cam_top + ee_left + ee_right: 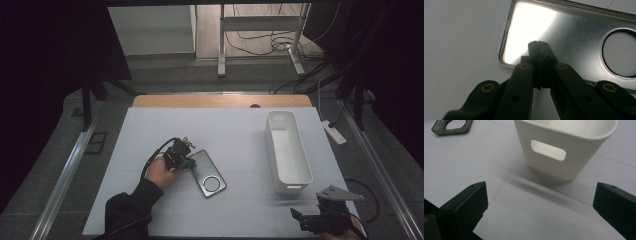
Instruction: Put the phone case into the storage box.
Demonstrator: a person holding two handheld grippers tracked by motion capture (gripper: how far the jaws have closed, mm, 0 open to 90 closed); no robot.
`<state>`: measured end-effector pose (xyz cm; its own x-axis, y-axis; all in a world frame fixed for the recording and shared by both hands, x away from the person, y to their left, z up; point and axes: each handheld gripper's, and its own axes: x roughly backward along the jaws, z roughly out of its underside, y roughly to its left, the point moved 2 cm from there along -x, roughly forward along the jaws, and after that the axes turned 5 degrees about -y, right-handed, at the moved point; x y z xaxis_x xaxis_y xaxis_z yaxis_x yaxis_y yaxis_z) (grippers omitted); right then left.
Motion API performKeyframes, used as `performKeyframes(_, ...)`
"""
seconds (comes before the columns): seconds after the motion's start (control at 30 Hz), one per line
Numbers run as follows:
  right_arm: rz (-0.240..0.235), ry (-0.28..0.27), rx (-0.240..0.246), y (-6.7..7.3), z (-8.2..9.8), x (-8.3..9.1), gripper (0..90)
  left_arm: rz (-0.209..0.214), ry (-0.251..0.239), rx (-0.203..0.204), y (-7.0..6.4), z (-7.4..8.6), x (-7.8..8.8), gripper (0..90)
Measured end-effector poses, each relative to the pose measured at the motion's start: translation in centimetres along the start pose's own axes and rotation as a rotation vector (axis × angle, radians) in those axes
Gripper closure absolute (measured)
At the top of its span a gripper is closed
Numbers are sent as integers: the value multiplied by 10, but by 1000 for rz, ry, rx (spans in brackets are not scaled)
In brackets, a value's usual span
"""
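A shiny metal plate [207, 172] with a round hole near one end lies flat on the white table cover, left of centre. My left gripper [184, 156] is at the plate's far left corner. In the left gripper view its jaws [539, 45] are pressed together with their tips over the plate [574, 27], and I see nothing between them. My right gripper [312, 220] waits at the front right edge. Its jaws [540, 195] stand wide apart with only bare table between them. A corner of the plate [451, 126] shows at the top left of the right gripper view.
A long white bin [287, 150] with a handle slot [548, 150] stands right of centre, just beyond my right gripper. The white cover [225, 130] ends at a wooden table edge [220, 101] at the back. Beyond are a metal stand and cables on the floor.
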<state>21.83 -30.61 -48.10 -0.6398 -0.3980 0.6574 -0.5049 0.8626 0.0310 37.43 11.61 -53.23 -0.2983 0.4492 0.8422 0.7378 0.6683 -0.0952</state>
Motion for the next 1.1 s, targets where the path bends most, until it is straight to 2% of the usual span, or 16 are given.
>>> performKeyframes(0.23,0,2,2,0,0,0,2,6,6,5,-3,12,7,891)
performKeyframes(0.6,0,5,4,1,0,-1,2,26,-19,42,-9,32,16,891)
performKeyframes(1.1,1,7,10,1,0,0,4,46,-8,38,-27,53,27,890)
